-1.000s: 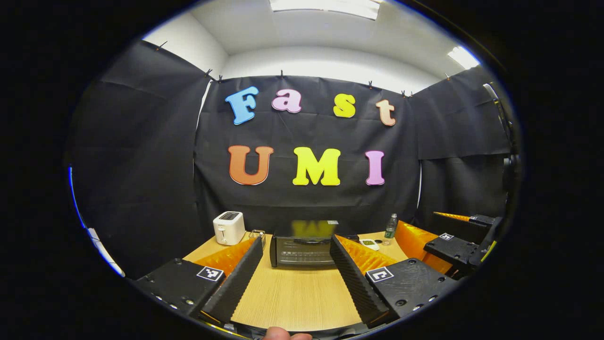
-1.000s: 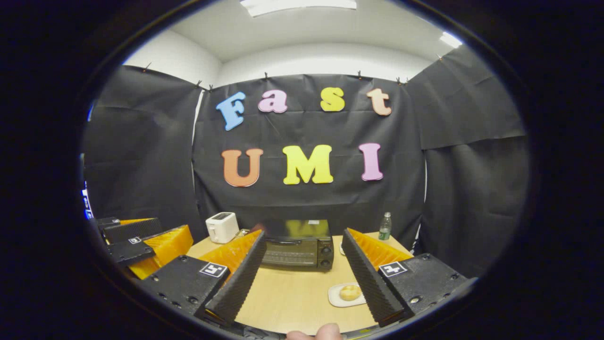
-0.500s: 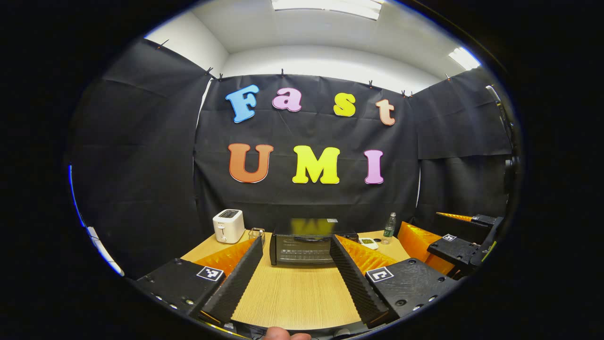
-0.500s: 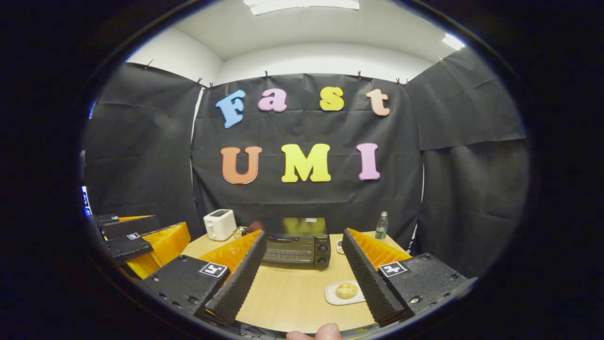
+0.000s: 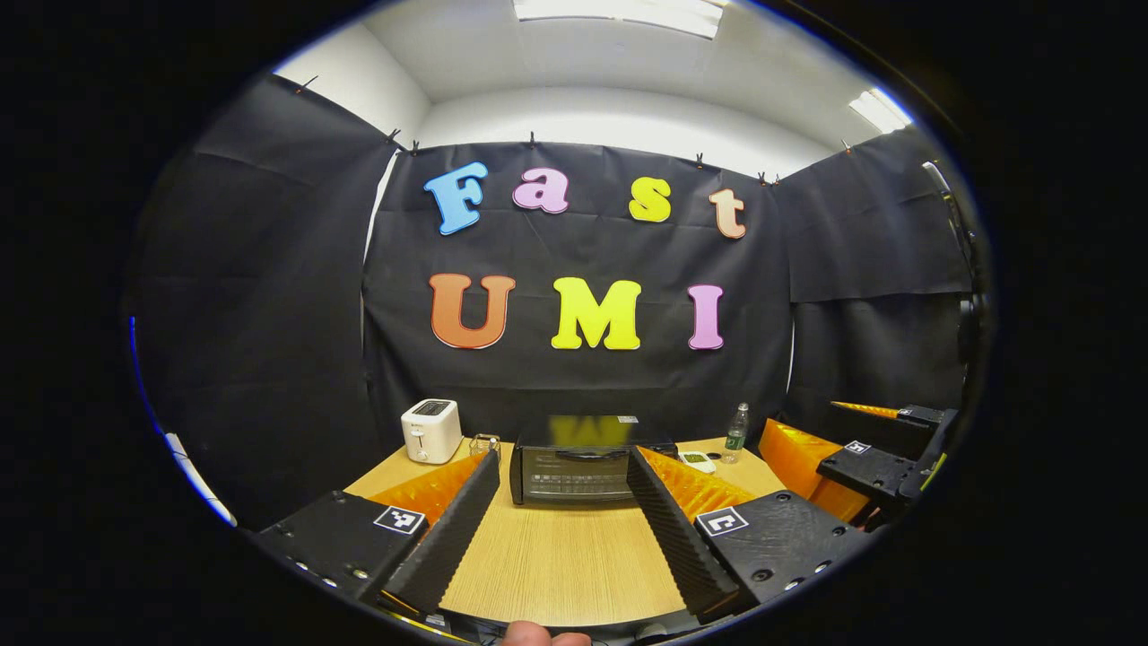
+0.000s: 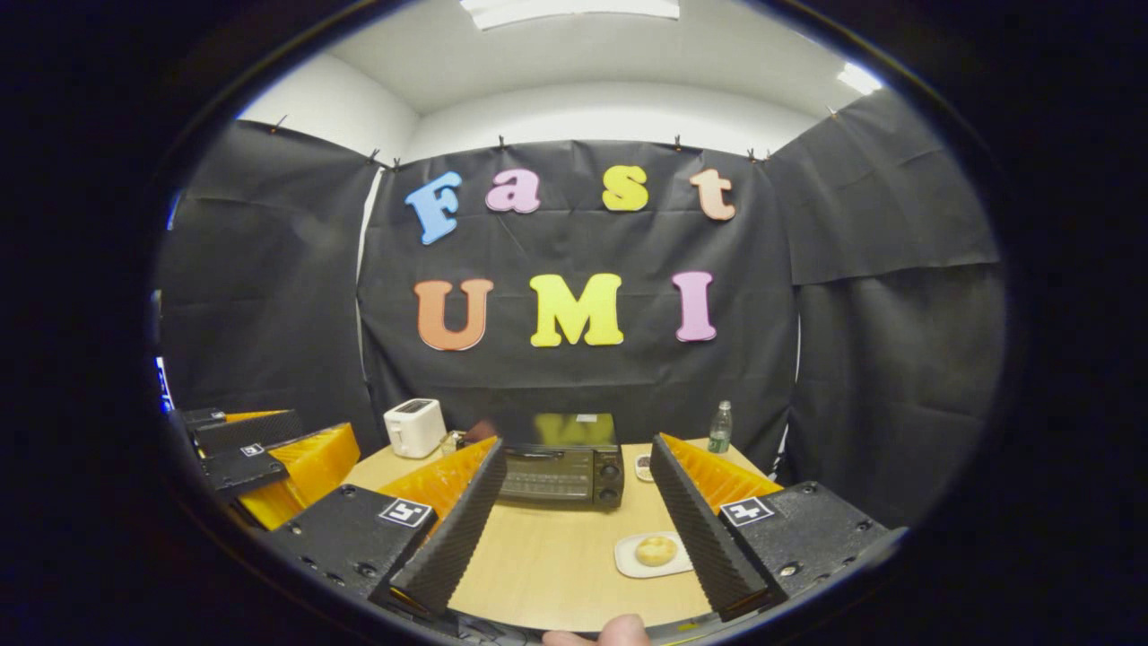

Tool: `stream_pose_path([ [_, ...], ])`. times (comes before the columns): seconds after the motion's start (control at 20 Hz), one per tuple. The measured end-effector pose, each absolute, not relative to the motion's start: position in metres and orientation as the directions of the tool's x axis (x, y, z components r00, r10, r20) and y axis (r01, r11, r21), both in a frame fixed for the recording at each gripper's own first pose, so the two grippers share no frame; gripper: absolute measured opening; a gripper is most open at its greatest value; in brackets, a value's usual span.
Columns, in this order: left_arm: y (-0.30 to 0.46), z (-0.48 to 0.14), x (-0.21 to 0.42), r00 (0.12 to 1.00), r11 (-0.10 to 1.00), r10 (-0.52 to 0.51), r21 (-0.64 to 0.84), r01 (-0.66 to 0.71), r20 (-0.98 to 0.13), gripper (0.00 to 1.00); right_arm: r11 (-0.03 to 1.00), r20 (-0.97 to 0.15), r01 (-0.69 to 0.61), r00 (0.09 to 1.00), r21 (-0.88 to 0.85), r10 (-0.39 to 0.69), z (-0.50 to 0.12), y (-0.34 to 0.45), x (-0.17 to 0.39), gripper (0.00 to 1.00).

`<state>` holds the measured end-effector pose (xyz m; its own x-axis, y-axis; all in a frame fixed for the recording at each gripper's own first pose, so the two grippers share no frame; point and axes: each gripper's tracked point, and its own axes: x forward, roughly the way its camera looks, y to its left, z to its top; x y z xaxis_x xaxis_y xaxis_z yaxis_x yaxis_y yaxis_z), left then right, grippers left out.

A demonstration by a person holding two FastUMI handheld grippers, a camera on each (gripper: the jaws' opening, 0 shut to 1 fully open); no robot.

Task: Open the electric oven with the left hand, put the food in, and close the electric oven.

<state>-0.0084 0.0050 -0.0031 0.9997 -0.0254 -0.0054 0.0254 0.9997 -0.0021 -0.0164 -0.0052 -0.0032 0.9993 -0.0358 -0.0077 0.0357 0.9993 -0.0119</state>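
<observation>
As seen in the left gripper view, the left hand-held gripper (image 5: 560,511) hangs above the wooden tabletop (image 5: 560,561) with its 2 fingers spread wide and nothing between them. Straight ahead, framed by those fingers, stands the black oven (image 5: 574,459) with its door closed, near the far edge of the tabletop. A white toaster (image 5: 431,431) stands well apart to its left, with a small glass jar (image 5: 485,444) between them. To the oven's right lie a small white device (image 5: 698,461) and an upright plastic bottle (image 5: 735,432). Farther right hovers the right hand-held gripper (image 5: 856,449), seen from the side. A fingertip (image 5: 538,638) shows at the bottom edge.

From the right gripper view, the right hand-held gripper (image 6: 578,511) is likewise released, fingers wide apart over the tabletop (image 6: 547,565). A bread roll (image 6: 656,549) sits on a white plate (image 6: 632,565) just beside the right finger, well in front of the oven (image 6: 560,473). The toaster (image 6: 413,427) and bottle (image 6: 719,428) flank the oven. At far left the left hand-held gripper (image 6: 260,449) hovers beside the tabletop.
</observation>
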Motion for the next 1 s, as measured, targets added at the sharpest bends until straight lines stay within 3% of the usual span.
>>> stream_pose_path([
  [0.35,0.01,-0.007,-0.003,1.0,1.0,-0.007,-0.016,0.007,-0.012,0.94,0.999,-0.018,0.034,0.999,-0.037,-0.035,-0.002,-0.007,-0.009,1.0],
  [0.7,0.014,-0.036,0.014,0.995,0.999,0.014,-0.031,-0.017,-0.095,0.94,0.999,-0.107,0.008,0.994,-0.038,-0.012,-0.022,-0.013,0.015,1.0],
  [1.0,-0.001,-0.047,0.056,0.985,0.999,-0.009,-0.033,0.004,-0.171,0.94,0.998,-0.124,0.055,0.991,-0.025,-0.058,-0.024,-0.054,0.049,1.0],
])
